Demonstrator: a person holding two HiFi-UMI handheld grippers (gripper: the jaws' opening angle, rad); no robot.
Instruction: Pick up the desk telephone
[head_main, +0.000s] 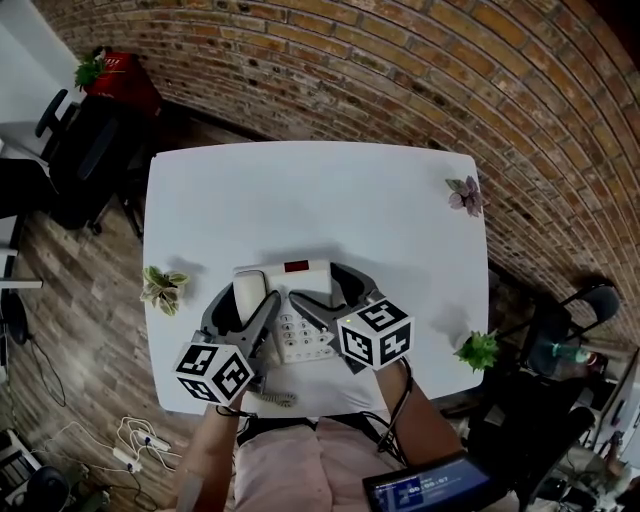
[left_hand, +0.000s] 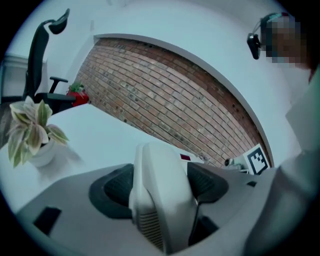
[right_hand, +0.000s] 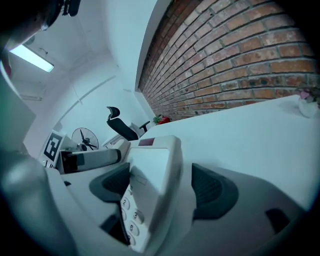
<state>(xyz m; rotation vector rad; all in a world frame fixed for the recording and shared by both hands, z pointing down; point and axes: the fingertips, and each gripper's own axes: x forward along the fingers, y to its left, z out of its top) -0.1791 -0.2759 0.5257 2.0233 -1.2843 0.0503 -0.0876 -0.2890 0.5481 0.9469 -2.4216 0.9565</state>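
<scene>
My left gripper (left_hand: 161, 187) pinches the handset (left_hand: 162, 165): both pads press its sides, and it stands nearly upright between them. My right gripper (right_hand: 162, 191) is spread around the telephone (right_hand: 150, 170). The body lies close to the pad on its keypad side, and a gap shows before the other pad, so nothing is held there. The telephone seems to rest on the table (head_main: 320, 200). I judge the right jaws should close squarely on the body's sides, seated deep between the pads, before any lift. Then I'd raise both grippers together and level, so neither half twists loose.
</scene>
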